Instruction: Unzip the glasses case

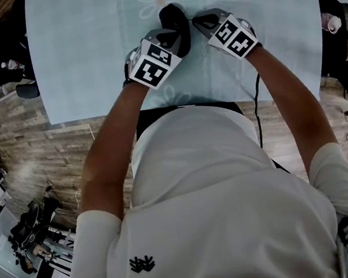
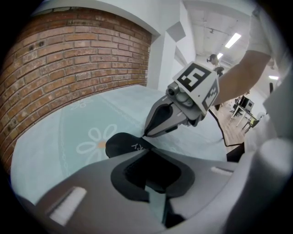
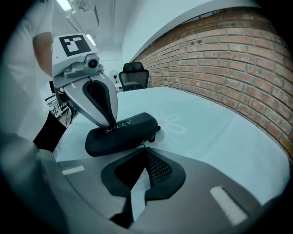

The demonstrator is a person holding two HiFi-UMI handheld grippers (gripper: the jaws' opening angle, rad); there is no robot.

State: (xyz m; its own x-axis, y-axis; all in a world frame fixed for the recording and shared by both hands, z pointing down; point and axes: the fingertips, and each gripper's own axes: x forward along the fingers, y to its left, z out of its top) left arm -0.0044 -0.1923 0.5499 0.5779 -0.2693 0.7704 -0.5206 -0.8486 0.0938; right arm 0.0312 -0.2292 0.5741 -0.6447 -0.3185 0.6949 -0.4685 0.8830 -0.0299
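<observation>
A black zipped glasses case (image 1: 175, 20) lies on the pale blue tablecloth (image 1: 84, 45), close to a printed daisy. My left gripper (image 1: 173, 40) comes at it from the near side and is shut on the case (image 2: 120, 144), whose near end fills the space between the jaws. My right gripper (image 1: 197, 21) reaches the case from the right. Its jaws are shut at the tips on the small zipper pull (image 3: 143, 144) at the case's near edge. In the right gripper view the case (image 3: 121, 132) lies lengthwise, with white lettering on its lid and the left gripper (image 3: 110, 122) pressed onto its far side.
The table edge (image 1: 182, 105) runs just in front of the person's body. A black office chair (image 3: 133, 75) stands past the table's far end, beside a curved brick wall (image 3: 219, 59). Wooden floor with cables and gear (image 1: 32, 226) lies to the left.
</observation>
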